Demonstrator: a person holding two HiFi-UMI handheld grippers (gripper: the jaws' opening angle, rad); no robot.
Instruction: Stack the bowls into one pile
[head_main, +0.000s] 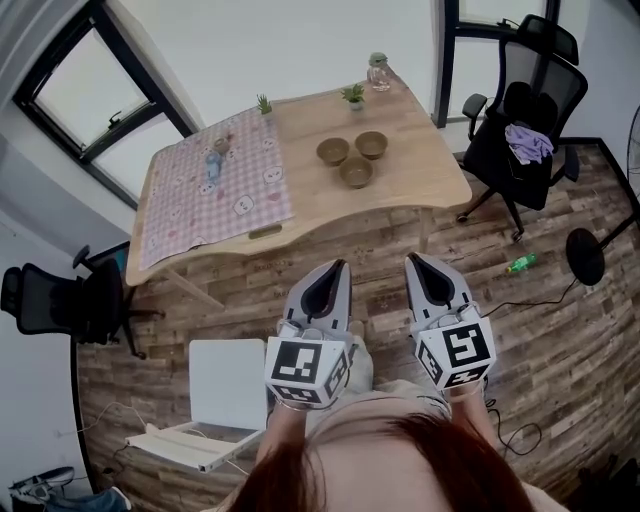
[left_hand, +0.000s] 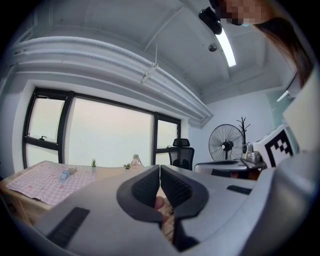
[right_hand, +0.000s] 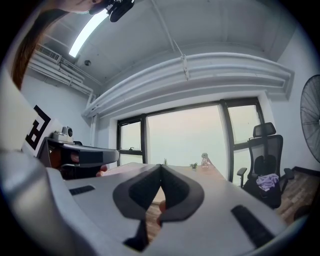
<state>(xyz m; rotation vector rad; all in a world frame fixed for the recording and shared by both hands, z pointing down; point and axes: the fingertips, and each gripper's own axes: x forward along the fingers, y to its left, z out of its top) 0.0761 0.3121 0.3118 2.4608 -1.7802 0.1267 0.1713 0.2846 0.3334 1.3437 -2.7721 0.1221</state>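
Observation:
Three brown bowls stand apart on the wooden table (head_main: 430, 180) in the head view: one at the left (head_main: 332, 151), one at the right (head_main: 371, 145) and one nearer me (head_main: 356, 172). My left gripper (head_main: 338, 266) and right gripper (head_main: 413, 260) hang side by side over the floor, well short of the table's near edge. Both are shut with nothing between the jaws. In the left gripper view the left gripper (left_hand: 159, 167) has its tips touching. The right gripper (right_hand: 160, 167) looks the same in its own view. The bowls are hidden in both gripper views.
A pink checked cloth (head_main: 215, 190) covers the table's left half. Two small plants (head_main: 353, 95) and a glass bottle (head_main: 378, 72) stand at the far edge. Black office chairs stand right (head_main: 520, 130) and left (head_main: 60, 300). A white stool (head_main: 225, 385) and a green bottle (head_main: 520, 264) are on the floor.

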